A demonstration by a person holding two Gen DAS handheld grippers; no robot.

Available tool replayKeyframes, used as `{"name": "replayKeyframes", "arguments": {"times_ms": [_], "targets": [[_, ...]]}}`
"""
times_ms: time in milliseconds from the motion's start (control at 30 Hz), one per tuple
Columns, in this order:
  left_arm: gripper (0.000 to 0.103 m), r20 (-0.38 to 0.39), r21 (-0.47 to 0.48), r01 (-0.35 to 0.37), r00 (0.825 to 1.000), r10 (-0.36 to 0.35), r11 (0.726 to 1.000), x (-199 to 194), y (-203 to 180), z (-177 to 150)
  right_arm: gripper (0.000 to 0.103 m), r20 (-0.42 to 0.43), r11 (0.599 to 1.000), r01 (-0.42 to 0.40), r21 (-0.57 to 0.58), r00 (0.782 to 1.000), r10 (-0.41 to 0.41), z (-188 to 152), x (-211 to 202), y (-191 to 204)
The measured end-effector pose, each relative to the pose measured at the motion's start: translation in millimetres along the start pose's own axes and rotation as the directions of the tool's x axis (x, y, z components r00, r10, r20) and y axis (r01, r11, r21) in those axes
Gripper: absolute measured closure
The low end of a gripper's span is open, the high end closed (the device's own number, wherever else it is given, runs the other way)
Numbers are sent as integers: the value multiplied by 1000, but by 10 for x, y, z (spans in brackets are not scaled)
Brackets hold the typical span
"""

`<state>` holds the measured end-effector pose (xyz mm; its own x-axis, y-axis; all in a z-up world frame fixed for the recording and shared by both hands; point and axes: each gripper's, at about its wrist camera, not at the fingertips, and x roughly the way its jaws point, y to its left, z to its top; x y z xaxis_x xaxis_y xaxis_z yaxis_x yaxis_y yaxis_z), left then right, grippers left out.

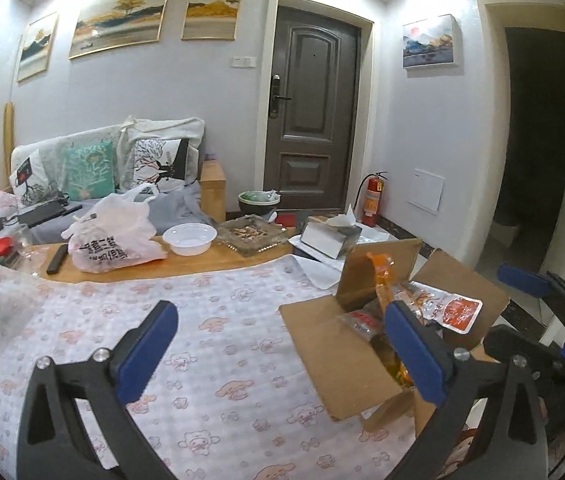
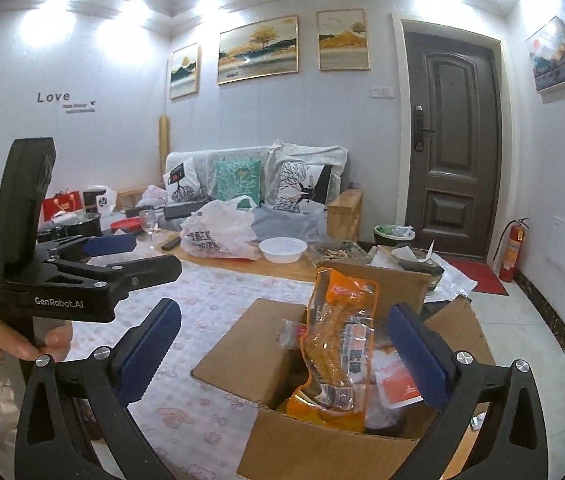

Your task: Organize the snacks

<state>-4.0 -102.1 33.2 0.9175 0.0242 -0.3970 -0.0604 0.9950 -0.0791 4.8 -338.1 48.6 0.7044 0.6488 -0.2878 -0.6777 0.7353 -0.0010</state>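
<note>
A brown cardboard box [image 2: 266, 344] sits on the counter [image 1: 210, 344], which has a pale cloth with little pink animals on it. The box flaps are folded out so things can drop in from the top. The snacks are inside it. A tall orange snack bag [image 2: 338, 344] stands up in the middle and leans a bit, poking above the rim. A flat packet with a red label [image 1: 456, 312] lies on the pile near the far flap. I think the bags are in there so they stay together in one place and do not spread over the counter.

The left claw [image 1: 282, 348] is wide open and holds nothing. It hangs over the bare cloth just beside the box, with one blue pad in front of the snacks. It points a little downward. A hand [image 2: 10, 338] grips its black handle from below.

The right claw [image 2: 284, 346] is wide open too. The orange bag stands between its two blue pads, but the pads are not pressing on it. This claw also tips down a little, looking into the open box from the near side.

Behind the box, the far end of the counter holds a white plastic bag [image 1: 112, 236], a white bowl [image 1: 189, 238] and a glass tray [image 1: 254, 236]. They are well apart from the box.
</note>
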Motion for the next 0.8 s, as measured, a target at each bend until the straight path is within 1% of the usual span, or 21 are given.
{"name": "replayKeyframes", "arguments": {"times_ms": [500,800], "targets": [[1,23,5,-26,999,26,1000,-167,13,5,0,17,1000,-3,25,1000,3,25,-86,-19],[1,33,11,-29,999,29,1000,-229,-6,15,0,18,1000,-3,25,1000,2,26,-96,-29]]}}
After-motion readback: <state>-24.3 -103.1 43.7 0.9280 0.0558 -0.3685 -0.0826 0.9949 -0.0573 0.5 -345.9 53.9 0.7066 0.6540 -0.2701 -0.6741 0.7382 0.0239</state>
